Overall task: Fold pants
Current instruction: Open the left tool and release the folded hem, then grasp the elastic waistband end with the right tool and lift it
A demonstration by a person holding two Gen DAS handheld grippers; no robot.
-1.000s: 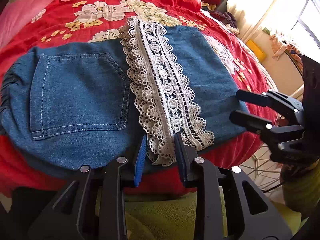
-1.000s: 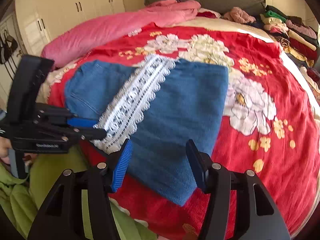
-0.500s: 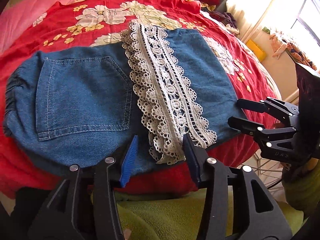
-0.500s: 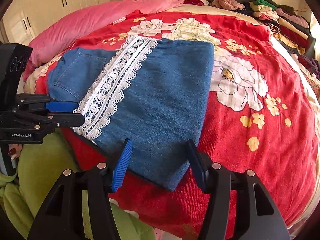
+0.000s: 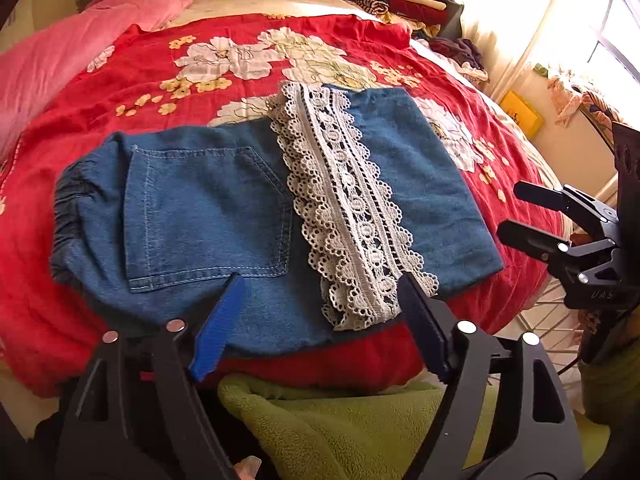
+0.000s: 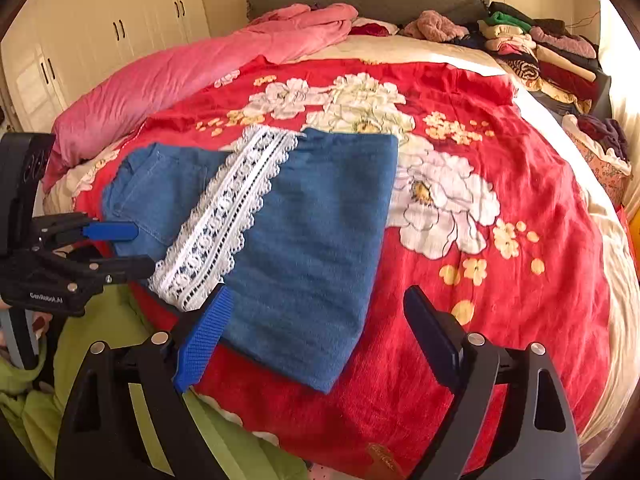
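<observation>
Blue denim pants (image 5: 208, 216) lie folded on the red flowered bedspread (image 5: 168, 64), back pocket up at the left, a white lace strip (image 5: 352, 216) running across the middle. My left gripper (image 5: 320, 320) is open and empty, above the near edge of the pants. My right gripper (image 6: 316, 328) is open and empty, above the near right corner of the pants (image 6: 304, 248). Each gripper shows in the other's view: the right one (image 5: 516, 212), the left one (image 6: 140, 248).
A pink duvet (image 6: 180, 76) lies along the bed's left side. Piles of folded clothes (image 6: 540, 52) sit at the far right by the headboard. A green fleece (image 5: 340, 428) hangs below the bed's near edge. White wardrobes (image 6: 100, 36) stand at the left.
Both grippers have drawn back and up from the pants. The left jaws have opened wider. The pants lie still.
</observation>
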